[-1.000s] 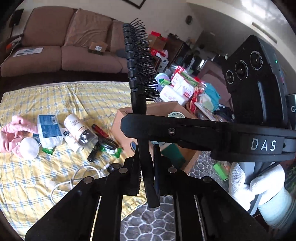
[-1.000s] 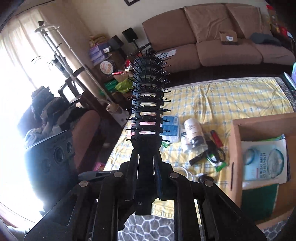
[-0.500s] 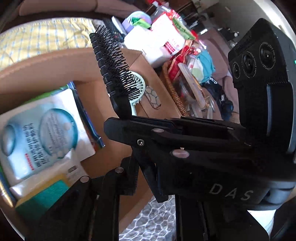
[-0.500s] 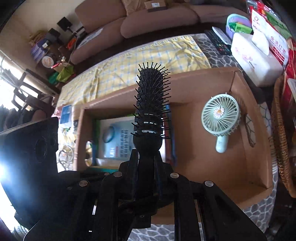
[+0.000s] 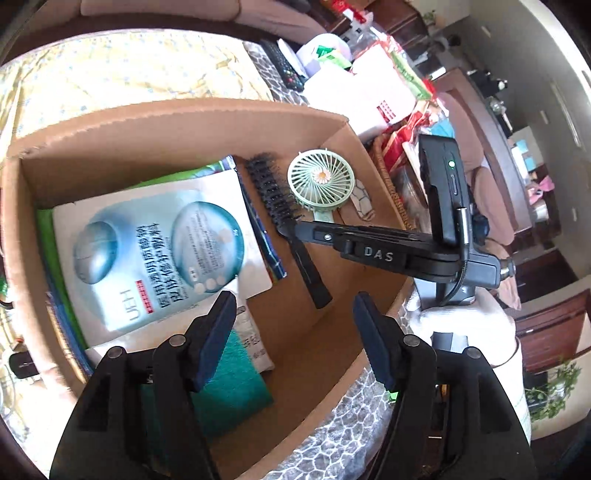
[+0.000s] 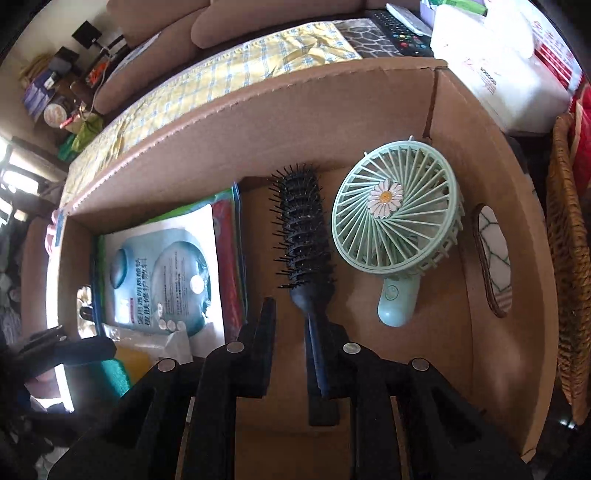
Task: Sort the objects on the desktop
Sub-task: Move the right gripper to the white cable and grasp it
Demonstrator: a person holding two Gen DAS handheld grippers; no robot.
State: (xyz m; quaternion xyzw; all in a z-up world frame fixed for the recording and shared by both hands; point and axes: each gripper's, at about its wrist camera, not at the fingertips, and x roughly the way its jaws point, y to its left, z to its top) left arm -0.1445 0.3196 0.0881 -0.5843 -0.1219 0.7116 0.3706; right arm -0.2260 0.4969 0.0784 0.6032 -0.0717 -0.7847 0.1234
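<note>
A black hairbrush [image 6: 303, 236] lies flat on the floor of the cardboard box [image 6: 280, 122], between a face-mask packet [image 6: 162, 273] and a green hand fan [image 6: 397, 221]. My right gripper [image 6: 306, 328] is open just above the brush handle, its fingers on either side and apart from it. In the left wrist view the brush [image 5: 284, 221] lies under the right gripper [image 5: 325, 236]. My left gripper [image 5: 291, 325] is open and empty above the box [image 5: 184, 125].
The box also holds a green sponge [image 5: 229, 391] and flat packets [image 5: 155, 243]. A yellow checked cloth [image 6: 236, 77], a remote [image 6: 399, 29] and a tissue pack [image 6: 495, 74] lie behind the box. A wicker basket [image 6: 572, 258] stands at its right.
Both grippers held the brush upright and carried it from the cloth over the box. Now both have opened and the brush lies in the box beside the fan.
</note>
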